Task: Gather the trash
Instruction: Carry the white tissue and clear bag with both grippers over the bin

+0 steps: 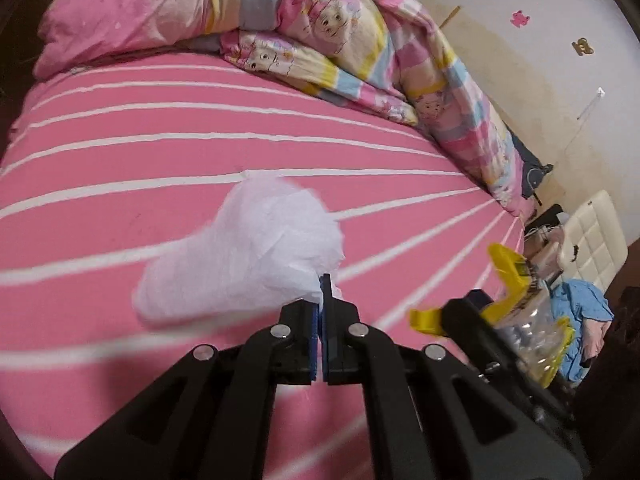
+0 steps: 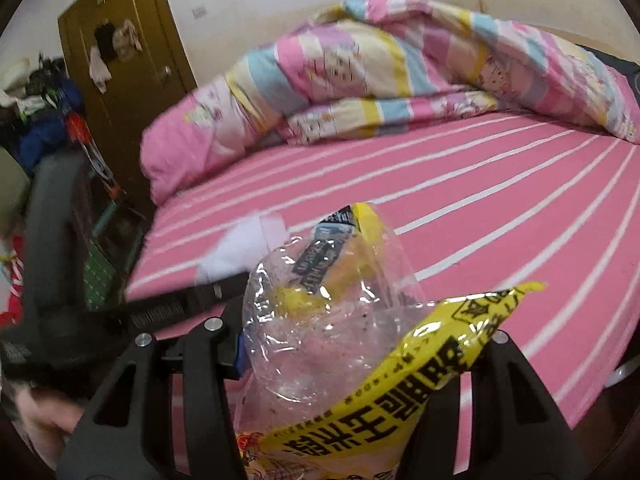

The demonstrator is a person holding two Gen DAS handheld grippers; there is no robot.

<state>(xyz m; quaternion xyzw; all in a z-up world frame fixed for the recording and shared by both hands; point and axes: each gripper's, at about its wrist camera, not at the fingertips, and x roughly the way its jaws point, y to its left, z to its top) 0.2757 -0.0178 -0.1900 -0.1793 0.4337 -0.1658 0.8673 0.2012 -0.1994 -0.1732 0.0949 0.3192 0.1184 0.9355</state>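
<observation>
Left wrist view: left gripper (image 1: 322, 292) is clamped on a white tissue (image 1: 248, 248), which fans toward ten o'clock above the bed (image 1: 120, 152). Right gripper (image 2: 360, 344) grips a clear-and-yellow snack bag (image 2: 352, 340) filling its jaws. Judged step: both pieces collected; next comes carrying them to a bin, none visible.

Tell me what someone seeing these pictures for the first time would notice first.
Probably the pink striped bed filling both views, with a pastel cartoon quilt heaped at its far end. Next, the trash lifted above it: a white tissue pinched in the shut left gripper, and a crinkled clear and yellow wrapper between the fingers of the right gripper.
</observation>
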